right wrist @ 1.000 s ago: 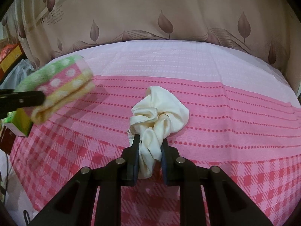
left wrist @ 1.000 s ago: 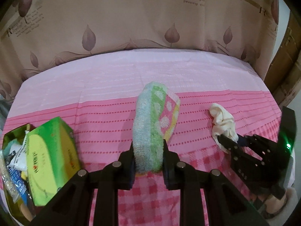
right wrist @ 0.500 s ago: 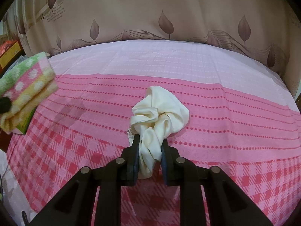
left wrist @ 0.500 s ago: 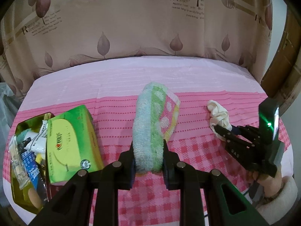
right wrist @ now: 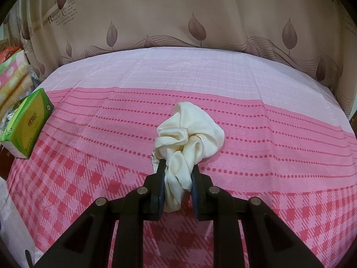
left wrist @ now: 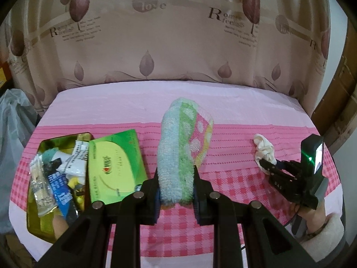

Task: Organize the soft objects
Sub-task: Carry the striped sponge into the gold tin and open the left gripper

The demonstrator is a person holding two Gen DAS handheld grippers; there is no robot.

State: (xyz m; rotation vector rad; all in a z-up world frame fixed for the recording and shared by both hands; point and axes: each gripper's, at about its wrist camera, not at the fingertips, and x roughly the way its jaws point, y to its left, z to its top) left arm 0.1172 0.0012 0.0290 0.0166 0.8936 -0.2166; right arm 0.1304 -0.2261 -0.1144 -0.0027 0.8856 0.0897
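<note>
Grippers both angle downward over the pink tablecloth [right wrist: 256, 84]: left gripper [left wrist: 176, 187] clamps a folded towel [left wrist: 178, 147] pointing lengthwise away, right gripper [right wrist: 177, 187] pinches a cream scrunchie [right wrist: 189, 134] at centre.

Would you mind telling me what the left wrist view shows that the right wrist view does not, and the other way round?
Only the left wrist view shows the left tongs clamped on the rolled towel, the open tin of packets beside the tissue box, and the person's hand holding the right tongs.

Only the right wrist view shows, close up, the cream cloth bunched between the right tongs' pads.

Both share the pink tablecloth, the leaf-print curtain, the green tissue box, the cream cloth and the rolled towel, which only peeks in at the right view's left edge.
</note>
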